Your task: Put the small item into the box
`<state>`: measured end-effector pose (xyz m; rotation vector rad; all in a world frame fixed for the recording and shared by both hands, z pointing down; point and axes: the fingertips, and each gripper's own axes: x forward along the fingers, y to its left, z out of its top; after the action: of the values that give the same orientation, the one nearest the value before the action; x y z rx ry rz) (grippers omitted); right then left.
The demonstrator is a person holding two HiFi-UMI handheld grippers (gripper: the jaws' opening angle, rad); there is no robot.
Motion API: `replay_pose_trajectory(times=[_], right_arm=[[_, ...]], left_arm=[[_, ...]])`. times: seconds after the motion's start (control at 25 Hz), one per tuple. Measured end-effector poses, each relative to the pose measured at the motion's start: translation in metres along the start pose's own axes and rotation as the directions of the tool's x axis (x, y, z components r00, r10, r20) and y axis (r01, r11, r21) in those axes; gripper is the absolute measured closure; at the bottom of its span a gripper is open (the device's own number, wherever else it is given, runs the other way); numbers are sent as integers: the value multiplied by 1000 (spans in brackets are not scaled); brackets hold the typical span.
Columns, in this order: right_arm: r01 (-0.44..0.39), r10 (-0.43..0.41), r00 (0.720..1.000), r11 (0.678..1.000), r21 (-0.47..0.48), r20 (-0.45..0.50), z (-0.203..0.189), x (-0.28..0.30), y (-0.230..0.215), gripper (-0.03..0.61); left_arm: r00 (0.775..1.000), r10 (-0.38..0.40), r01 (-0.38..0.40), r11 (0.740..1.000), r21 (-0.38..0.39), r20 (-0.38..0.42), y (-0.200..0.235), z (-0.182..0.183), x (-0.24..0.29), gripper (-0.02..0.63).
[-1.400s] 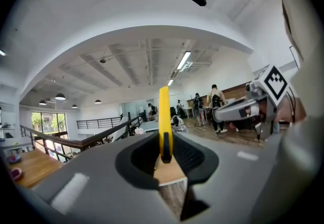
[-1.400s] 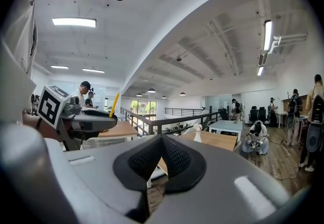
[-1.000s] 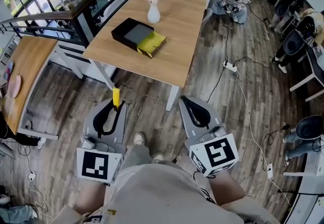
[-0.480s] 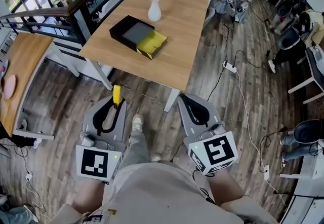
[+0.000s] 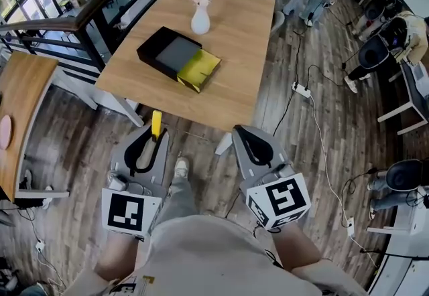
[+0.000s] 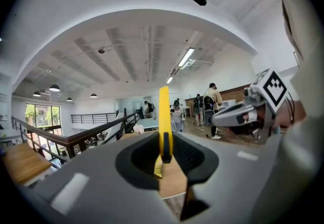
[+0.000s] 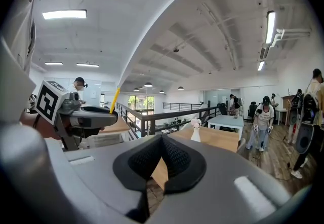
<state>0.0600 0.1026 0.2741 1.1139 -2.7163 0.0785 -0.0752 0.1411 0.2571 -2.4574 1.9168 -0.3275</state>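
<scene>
A black box (image 5: 166,52) with a yellow part (image 5: 200,67) drawn out of its near side lies on the wooden table (image 5: 228,80) ahead. My left gripper (image 5: 155,135) is shut on a thin yellow item (image 5: 156,124), which stands up out of its jaws just short of the table's near edge. In the left gripper view that yellow item (image 6: 164,116) rises upright between the pads, with the table behind it. My right gripper (image 5: 241,132) is level with the left one, shut and empty. The right gripper view shows its pads (image 7: 152,154) meeting before the table.
A white vase (image 5: 200,19) with flowers stands behind the box. A second wooden table (image 5: 20,100) is at the left, behind a black railing (image 5: 80,20). Cables and a power strip (image 5: 301,89) lie on the floor at the right, near chairs (image 5: 373,53) and people.
Both grippers have moved forward toward the table, whose near edge now lies just past their tips. The person's foot has stepped forward between them. The yellow item stays in the left jaws.
</scene>
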Motion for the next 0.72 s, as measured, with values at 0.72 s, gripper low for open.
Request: replay_pose_trajectory(times=[0.72], right_arm=[[101,-99,994,994,38,-52,36,187,-62,578]], left_arm=[[994,-105,105,994,-5,-8,132,6,163,543]])
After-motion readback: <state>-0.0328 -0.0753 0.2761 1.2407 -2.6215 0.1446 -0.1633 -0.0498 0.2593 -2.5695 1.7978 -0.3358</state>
